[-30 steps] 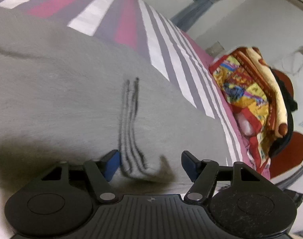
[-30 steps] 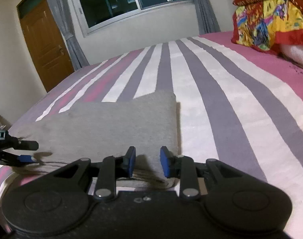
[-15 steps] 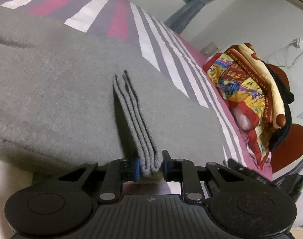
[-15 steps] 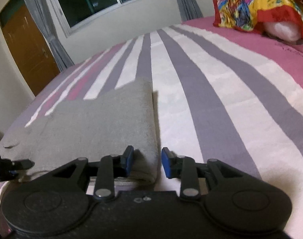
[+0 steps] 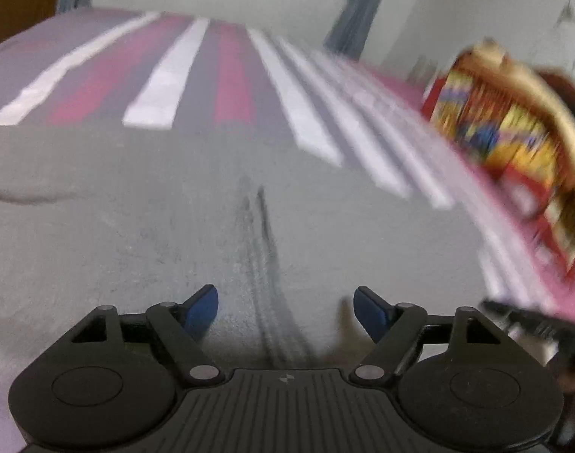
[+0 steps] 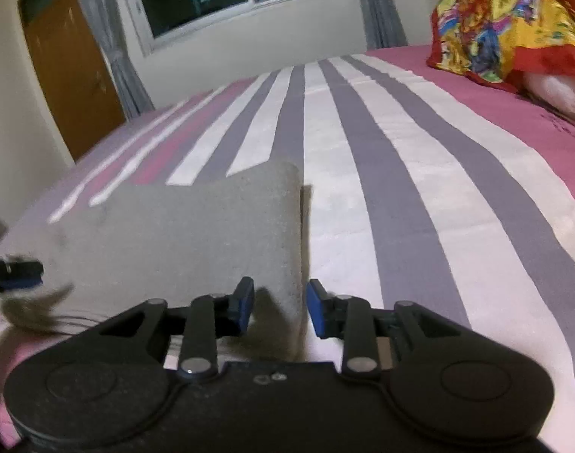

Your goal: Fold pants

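- Two claws are working the gray pants; my left gripper is opening wide, blue pads clear of the layered edge running between them toward twelve o'clock.
- My right gripper is opening too, straddling the folded corner without pressing it, I judge.
- Pants are lying flat on the striped bedspread, long axis stretching from my right claw toward nine o'clock, where the left one is showing.
- Both claws are pointing downward at the near edge; the colourful blanket pile is sitting at two o'clock.
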The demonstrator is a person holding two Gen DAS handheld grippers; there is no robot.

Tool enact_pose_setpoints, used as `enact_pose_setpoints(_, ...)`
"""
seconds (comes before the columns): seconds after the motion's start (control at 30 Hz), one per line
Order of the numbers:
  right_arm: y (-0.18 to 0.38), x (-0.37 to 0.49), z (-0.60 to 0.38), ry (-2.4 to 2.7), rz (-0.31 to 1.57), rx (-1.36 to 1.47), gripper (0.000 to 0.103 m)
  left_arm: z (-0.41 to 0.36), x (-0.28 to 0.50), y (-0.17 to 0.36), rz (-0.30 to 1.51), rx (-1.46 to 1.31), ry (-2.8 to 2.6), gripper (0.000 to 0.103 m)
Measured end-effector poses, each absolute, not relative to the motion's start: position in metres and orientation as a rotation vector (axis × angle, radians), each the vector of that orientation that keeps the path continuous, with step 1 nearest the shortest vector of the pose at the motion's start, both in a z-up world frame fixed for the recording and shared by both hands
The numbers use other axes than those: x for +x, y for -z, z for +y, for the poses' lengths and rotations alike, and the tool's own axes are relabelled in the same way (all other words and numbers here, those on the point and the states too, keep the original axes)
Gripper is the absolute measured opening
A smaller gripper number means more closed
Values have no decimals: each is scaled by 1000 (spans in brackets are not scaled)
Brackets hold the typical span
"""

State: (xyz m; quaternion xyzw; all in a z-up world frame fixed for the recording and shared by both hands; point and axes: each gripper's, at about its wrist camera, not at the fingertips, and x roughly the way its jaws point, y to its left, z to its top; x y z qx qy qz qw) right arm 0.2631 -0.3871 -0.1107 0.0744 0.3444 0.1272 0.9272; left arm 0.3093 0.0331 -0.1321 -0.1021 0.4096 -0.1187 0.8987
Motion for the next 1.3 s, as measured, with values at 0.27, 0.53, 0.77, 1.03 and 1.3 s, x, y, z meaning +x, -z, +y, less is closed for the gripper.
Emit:
enact_pose_setpoints(0.27, 93, 324, -383, -261, 686, 129, 36, 29, 370, 125, 829, -163, 214, 78)
enact_pose_setpoints(0.53, 99, 398, -361, -201, 766, 85, 46, 19, 403, 134, 860, -177, 193, 80)
enact_pose_setpoints(0.77, 102, 335, -366, -230, 782, 65, 50, 15, 335, 134, 826, -73, 219, 82)
enact_pose_setpoints(1.03, 101, 258, -381, -226, 776, 60, 54, 23, 267, 115, 765, -83, 213, 82)
enact_pose_setpoints(1.3, 112, 256, -380, -244, 802, 59, 78, 21, 266, 128, 787, -99, 197, 93)
